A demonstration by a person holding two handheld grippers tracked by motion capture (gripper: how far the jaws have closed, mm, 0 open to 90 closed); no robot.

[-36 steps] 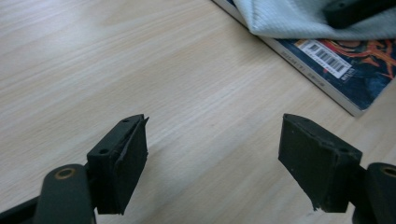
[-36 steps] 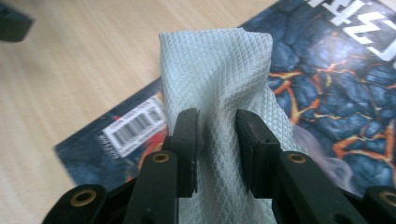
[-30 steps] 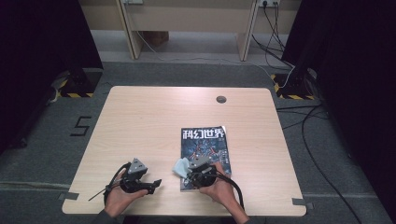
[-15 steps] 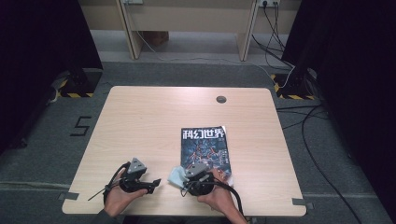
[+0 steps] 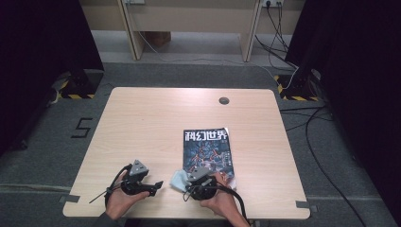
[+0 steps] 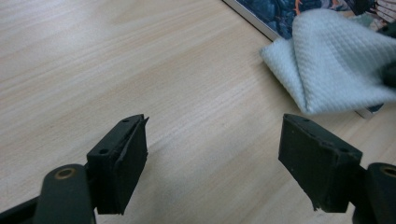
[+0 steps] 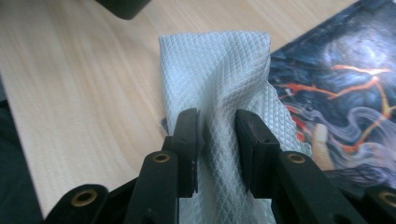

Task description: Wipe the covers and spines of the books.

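Pale blue waffle-weave cloth (image 7: 219, 93) is pinched between the jaws of the right gripper (image 7: 217, 135), which have closed down on a bunched fold of it; the rest of the cloth fans out ahead of the jaws, partly over the wooden counter (image 7: 84, 84) and partly over the lower corner of a magazine (image 7: 345, 84) with a dark cover. In the high view the cloth (image 5: 178, 179) sits just left of that gripper (image 5: 189, 190). Near it, the left gripper (image 6: 215, 158) holds nothing, its jaws spread wide above bare counter, with the cloth (image 6: 336, 65) ahead and to its right.
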